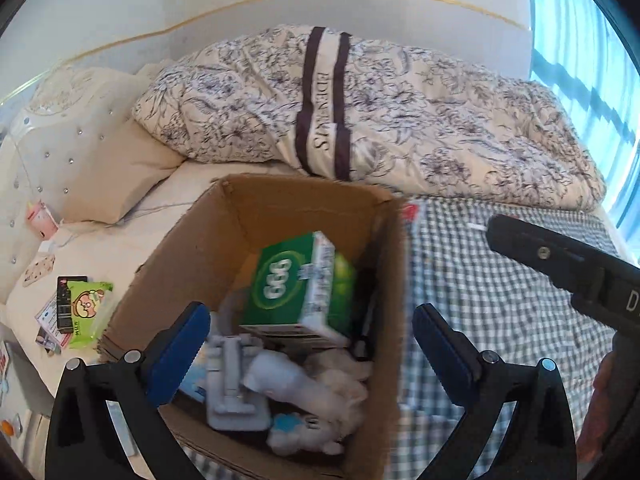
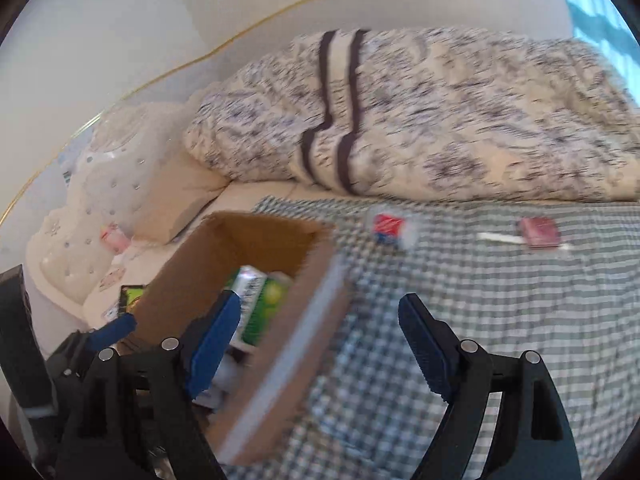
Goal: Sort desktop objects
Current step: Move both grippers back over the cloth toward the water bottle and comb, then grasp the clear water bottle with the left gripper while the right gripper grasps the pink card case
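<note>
The open cardboard box [image 1: 192,256] held a grey plastic part [image 1: 234,384], white plush [image 1: 320,396] and, farther in, a tilted green carton [image 1: 292,284]. The left gripper [image 1: 310,344] hovered above it, jaws wide and empty; the right gripper [image 2: 316,340], equally spread and empty, straddled the box's right wall. Far right, a red packet [image 2: 540,232] lay on the checked cloth [image 2: 500,320].
</note>
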A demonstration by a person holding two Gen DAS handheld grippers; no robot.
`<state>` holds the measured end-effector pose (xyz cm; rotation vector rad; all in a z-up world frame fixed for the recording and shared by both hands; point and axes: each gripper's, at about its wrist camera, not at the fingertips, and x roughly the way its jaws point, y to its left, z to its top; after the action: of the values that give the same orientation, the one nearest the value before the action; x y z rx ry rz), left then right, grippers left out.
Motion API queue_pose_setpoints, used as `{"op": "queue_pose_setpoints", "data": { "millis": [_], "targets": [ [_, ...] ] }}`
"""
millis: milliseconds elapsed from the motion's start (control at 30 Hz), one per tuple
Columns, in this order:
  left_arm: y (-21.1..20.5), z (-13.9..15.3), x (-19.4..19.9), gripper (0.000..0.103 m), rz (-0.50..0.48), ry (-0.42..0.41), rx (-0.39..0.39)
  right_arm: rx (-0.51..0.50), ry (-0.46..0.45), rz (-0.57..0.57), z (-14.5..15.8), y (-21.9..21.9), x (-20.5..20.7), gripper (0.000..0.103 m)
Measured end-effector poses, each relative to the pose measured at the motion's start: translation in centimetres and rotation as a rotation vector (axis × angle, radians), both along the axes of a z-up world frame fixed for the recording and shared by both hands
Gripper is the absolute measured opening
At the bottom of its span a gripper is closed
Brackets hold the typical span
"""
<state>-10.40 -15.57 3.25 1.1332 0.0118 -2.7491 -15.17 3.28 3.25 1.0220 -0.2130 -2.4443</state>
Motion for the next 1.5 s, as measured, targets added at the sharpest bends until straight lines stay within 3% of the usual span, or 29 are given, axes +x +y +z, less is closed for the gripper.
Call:
{"op": "queue_pose_setpoints", "data": {
  "millis": [333,667,867,1067,1233,1333,1500],
  "targets": [
    [6.6,0.1,-2.5,0.103,0.010,-0.007,0.048,0.022,-0.007,-0.162,-0.3,12.6,-0.7,0.082],
    [12.0,-3.7,-11.5,0.103,0.065,-0.047,0.032,0.164,-0.021,-0.202,-4.4,18.8,-6.8,0.082],
    [11.4,-6.8,-18.5,0.103,0.185,-0.112,0.099,0.169,-0.064,-0.185,-7.9,19.0,-13.3,0.082],
    [13.2,-8.8,-24.0,0.103,0.338,-0.124,-0.066,0.228,-0.106,-0.155,-11.6,17.5,-19.5,0.082],
    [13.4,-12.3,-27.4,0.103,0.415,-0.198,0.060,0.280,-0.091,-0.159,-13.7,16.2,-22.5,0.082],
    [12.8,-13.9,-28.7,0.103,0.467,-0.209,0.057,0.304,-0.101,-0.151,-14.9,15.6,-23.9,0.082],
    [10.0,-16.0,-31.2,0.103,0.512,-0.265,0.131,0.331,-0.128,-0.151,-16.8,15.1,-25.9,0.082]
  ]
}}
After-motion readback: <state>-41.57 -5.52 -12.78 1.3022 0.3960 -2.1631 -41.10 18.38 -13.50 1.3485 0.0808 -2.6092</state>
